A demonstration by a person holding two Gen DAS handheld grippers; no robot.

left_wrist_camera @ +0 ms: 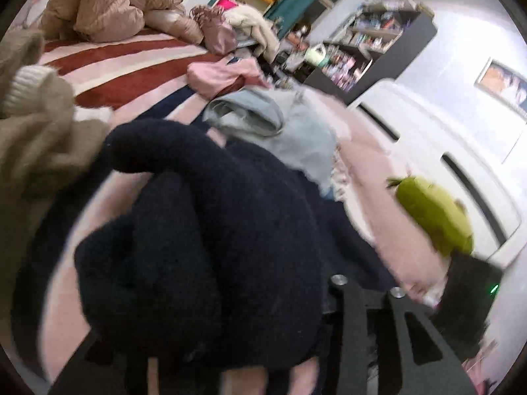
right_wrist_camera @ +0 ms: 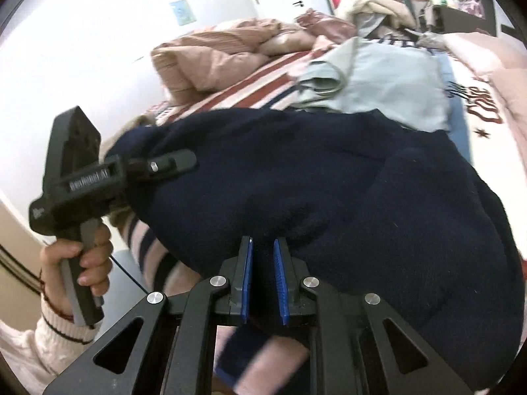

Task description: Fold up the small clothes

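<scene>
On striped bed (right_wrist_camera: 250, 98), navy sweater (right_wrist_camera: 346, 204) lengthwise across, both ends gripped

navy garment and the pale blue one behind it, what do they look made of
Navy garment: looks like thick fleece or a brushed knit, matte and fuzzy, with soft rounded folds and no sheen. Pale blue garment: seems a thinner woven cotton or light denim, smooth and flat, with a frayed-looking edge in the left wrist view. Both are guesses from surface texture only.

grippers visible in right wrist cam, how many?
2. The right gripper is at bottom centre, closed on the navy garment. The left gripper is at left, held in a hand, fingertips on the same garment's edge.
</scene>
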